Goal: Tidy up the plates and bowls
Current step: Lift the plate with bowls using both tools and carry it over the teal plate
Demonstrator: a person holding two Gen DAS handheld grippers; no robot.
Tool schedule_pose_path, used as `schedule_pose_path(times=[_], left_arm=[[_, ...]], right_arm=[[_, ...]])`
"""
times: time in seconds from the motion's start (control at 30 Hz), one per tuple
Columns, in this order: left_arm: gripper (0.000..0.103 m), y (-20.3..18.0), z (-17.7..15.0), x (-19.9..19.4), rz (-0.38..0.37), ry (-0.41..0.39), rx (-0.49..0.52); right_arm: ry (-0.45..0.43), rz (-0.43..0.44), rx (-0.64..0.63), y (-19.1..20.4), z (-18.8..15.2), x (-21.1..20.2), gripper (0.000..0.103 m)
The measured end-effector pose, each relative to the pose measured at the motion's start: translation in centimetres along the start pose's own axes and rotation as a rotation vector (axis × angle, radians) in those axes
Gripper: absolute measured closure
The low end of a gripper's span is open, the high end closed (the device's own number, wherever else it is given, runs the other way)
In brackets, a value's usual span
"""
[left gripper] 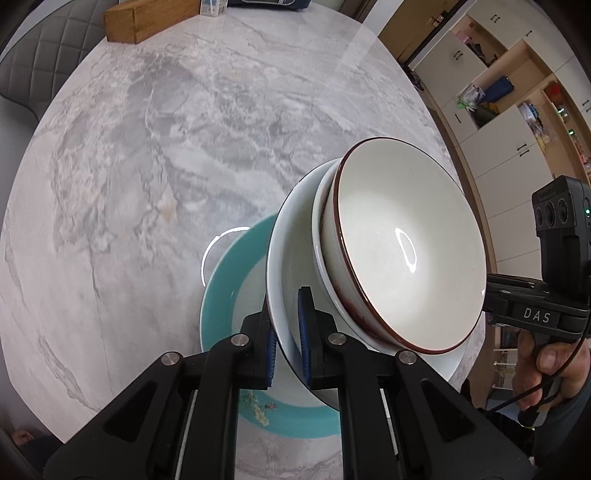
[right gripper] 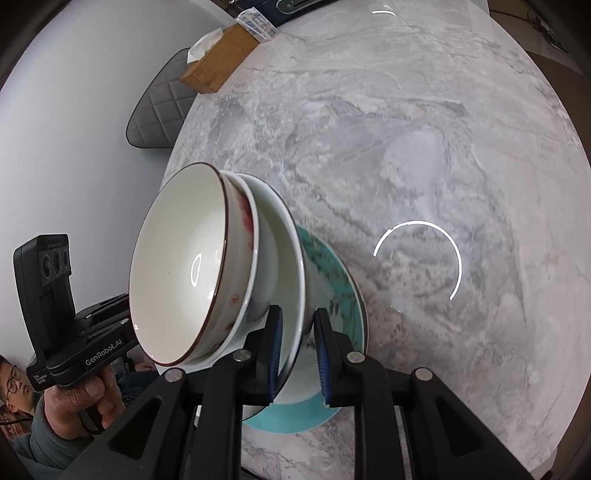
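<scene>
Left claw (left gripper: 288, 343): pinching the white plate (left gripper: 291, 266) rim
Right claw (right gripper: 297, 347): pinching the same plate's opposite rim
Bowls: 2 nested, brown-rimmed bowl (left gripper: 406, 243) on top, on the plate
Stack: tilted above the marble table (left gripper: 147, 147)
Teal plate (left gripper: 221, 288): under the stack

Glossy glazed ceramic bowls (left gripper: 402, 243); polished marble table (left gripper: 184, 129); wooden box (left gripper: 147, 18)

Bright, even light is falling from overhead, a ring lamp glaring off the marble table (left gripper: 147, 155) and the top bowl (left gripper: 406, 251). Fisheye bending is curving the dark-vignetted edges; the far tabletop is blurring slightly.
</scene>
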State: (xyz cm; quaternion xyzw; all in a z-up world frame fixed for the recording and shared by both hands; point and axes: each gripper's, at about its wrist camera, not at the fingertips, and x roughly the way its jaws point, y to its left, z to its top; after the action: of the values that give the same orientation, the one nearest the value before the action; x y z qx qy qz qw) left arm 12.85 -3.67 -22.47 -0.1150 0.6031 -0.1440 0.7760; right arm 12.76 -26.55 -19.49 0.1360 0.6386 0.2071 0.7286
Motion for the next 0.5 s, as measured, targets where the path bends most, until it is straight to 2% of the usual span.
schedule_pose_path(times=[0.27,0.5], left_arm=[[0.095,1.4,-2.1,1.4,0.017,0.023,-0.005],[0.095,1.6,-2.5,2.2,0.03,0.021,0.003]], right_arm=[[0.01,-0.021,0.0,0.1,-2.0,1.9,0.084],[0.011,-0.033,-0.003,-0.3,-2.5,3.1,0.084]])
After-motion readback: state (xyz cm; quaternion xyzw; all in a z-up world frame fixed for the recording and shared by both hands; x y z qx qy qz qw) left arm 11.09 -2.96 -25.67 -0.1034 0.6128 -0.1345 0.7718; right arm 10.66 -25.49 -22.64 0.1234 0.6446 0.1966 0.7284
